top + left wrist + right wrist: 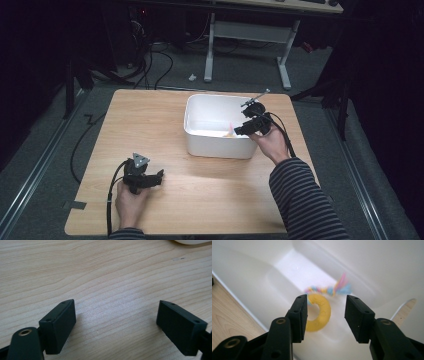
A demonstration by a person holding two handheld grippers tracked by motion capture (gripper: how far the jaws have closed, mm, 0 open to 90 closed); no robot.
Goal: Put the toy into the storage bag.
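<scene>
Yellow ring toy [320,312] lies inside the white tub [197,141], below the spread, empty right claw [325,315]; the left claw [116,325] rests spread on the counter [210,200], so little seems left.

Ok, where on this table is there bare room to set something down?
Most of the wooden table is bare: the whole left side beyond the white tub, and the front strip between the left claw and the striped sleeve. It is crowded at the tub, where the right claw hangs open above a yellow ring toy.
</scene>
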